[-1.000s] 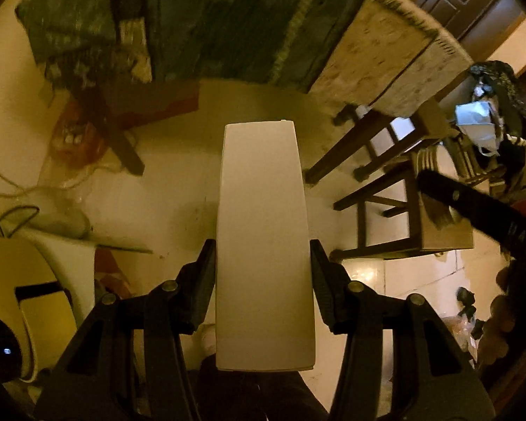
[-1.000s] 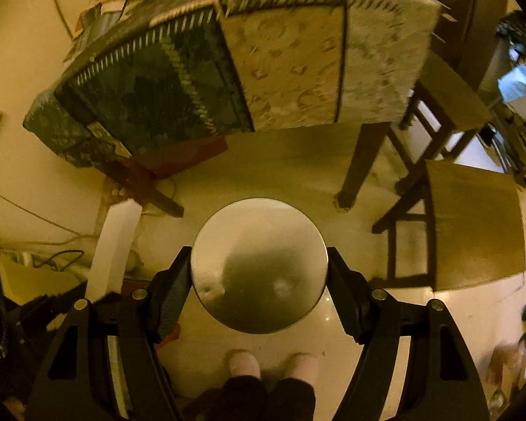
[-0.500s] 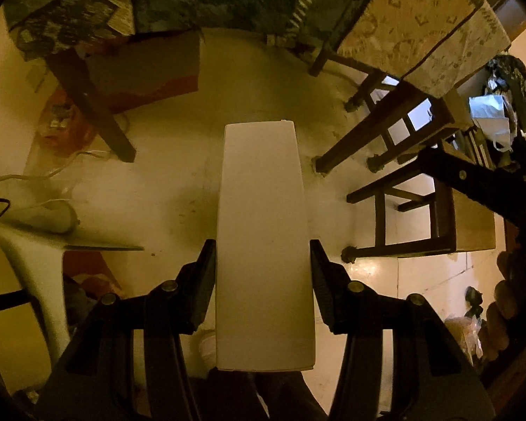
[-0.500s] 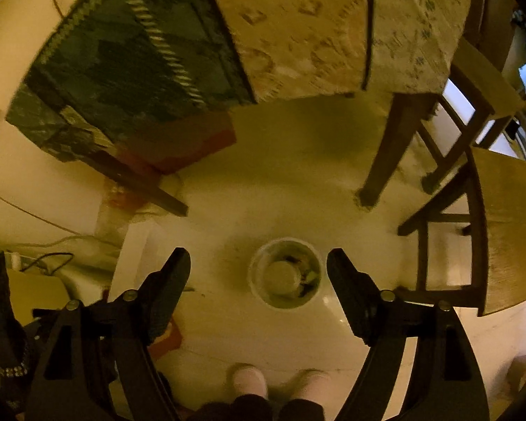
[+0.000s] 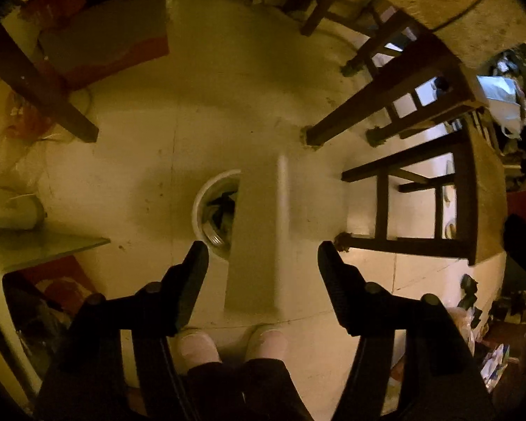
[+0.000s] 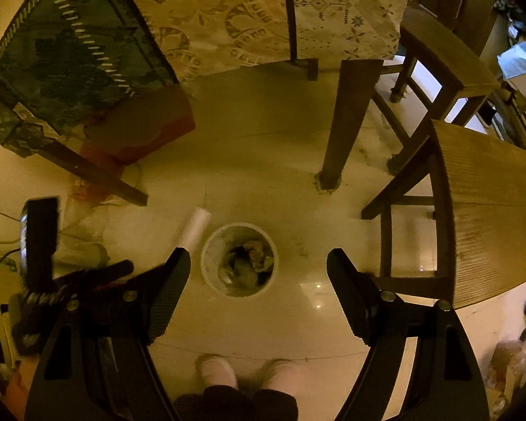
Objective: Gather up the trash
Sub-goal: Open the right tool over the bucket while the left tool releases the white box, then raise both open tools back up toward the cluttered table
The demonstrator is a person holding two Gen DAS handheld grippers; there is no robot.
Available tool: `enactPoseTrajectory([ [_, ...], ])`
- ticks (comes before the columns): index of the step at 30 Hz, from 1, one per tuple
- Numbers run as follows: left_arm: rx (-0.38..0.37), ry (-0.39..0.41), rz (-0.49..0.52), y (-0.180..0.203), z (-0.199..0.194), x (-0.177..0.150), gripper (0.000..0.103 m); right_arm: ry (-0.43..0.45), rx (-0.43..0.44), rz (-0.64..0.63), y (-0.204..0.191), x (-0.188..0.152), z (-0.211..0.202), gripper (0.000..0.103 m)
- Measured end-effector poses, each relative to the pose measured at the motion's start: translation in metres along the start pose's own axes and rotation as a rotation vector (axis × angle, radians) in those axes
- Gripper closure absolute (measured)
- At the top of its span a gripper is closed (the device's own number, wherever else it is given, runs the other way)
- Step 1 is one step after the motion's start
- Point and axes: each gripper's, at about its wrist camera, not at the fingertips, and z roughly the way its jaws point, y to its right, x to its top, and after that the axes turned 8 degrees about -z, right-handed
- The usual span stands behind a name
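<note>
Left gripper: my left gripper had its jaws spread wide, touching nothing; the pale box sat between them but free of both pads.
Box: it looked blurred and unsupported in the left wrist view, so I judged it was in the air. Its long axis ran away from me, along my fingers, with the far end up by the table leg.
Box against bin: the white bin lay below and a little left of the box, whose left edge hid the bin's right side. In the right wrist view the box appeared as a pale blurred shape just off the bin's left rim. I could not tell whether it lined up with the mouth or sat outside it.
Right gripper: my right gripper was also wide open and empty, with the bin centred between its fingers.
Bin: it stood upright on the tiled floor, just ahead of my feet, already holding crumpled trash.
Nearer hand: the left was nearer the box, the right squarer over the bin.
Next move: I judged that if the box missed, the left gripper would have to regrip it across its narrow width.
</note>
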Motion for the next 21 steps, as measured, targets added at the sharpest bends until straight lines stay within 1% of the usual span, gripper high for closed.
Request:
enactPoseTrajectory([
  [4, 0.030, 0.013, 0.010, 0.003, -0.006, 0.006, 0.039, 0.006, 0.002, 0.001, 0.002, 0.003, -0.007, 0.025],
  [9, 0.035, 0.046, 0.045, 0.009, -0.040, 0.005, 0.039, 0.018, 0.003, 0.005, -0.001, 0.009, -0.024, 0.025],
  [12, 0.033, 0.079, 0.067, 0.013, -0.072, 0.004, 0.039, 0.034, 0.006, 0.005, -0.008, 0.014, -0.042, 0.025],
  [17, 0.027, 0.133, 0.100, 0.020, -0.137, 0.002, 0.039, 0.075, 0.011, -0.010, -0.026, 0.027, -0.087, 0.025],
  [21, 0.010, 0.195, 0.119, 0.026, -0.203, 0.000, 0.039, 0.118, 0.006, -0.035, -0.043, 0.038, -0.131, 0.025],
])
